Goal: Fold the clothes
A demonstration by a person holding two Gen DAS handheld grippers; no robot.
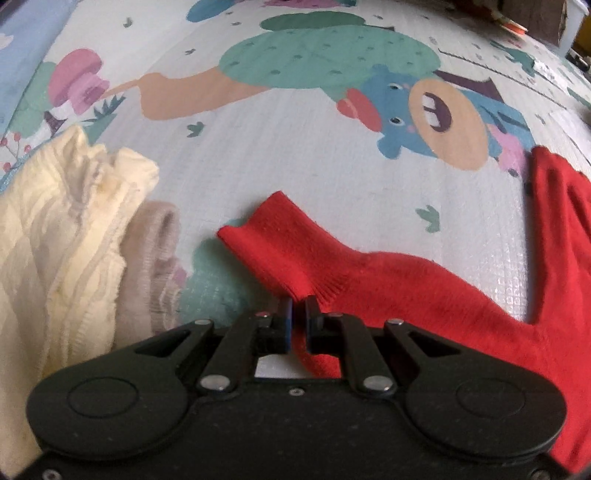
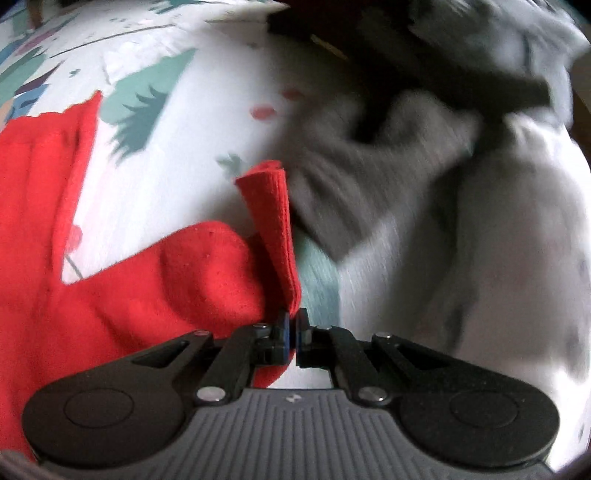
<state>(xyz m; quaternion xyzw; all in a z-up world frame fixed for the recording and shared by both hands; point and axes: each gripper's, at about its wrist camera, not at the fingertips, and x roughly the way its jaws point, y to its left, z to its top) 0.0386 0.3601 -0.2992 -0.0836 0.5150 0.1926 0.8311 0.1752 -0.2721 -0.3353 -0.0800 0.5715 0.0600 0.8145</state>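
A red knitted sweater (image 1: 424,291) lies spread on a cartoon-printed play mat (image 1: 295,166). One sleeve runs up to the left, its cuff (image 1: 266,221) resting on the mat. My left gripper (image 1: 299,306) is shut on that sleeve near its ribbed part. In the right wrist view the same red sweater (image 2: 155,273) fills the left side, and its other sleeve cuff (image 2: 269,206) stands up from the jaws. My right gripper (image 2: 293,321) is shut on that sleeve's edge. Both grippers point steeply down at the mat.
A cream knitted garment (image 1: 62,236) and a beige one (image 1: 155,258) are piled left of the left gripper. Grey clothes (image 2: 369,177) and white clothes (image 2: 517,236) heap up, blurred, to the right of the right gripper. Boxes and clutter (image 1: 535,22) line the mat's far edge.
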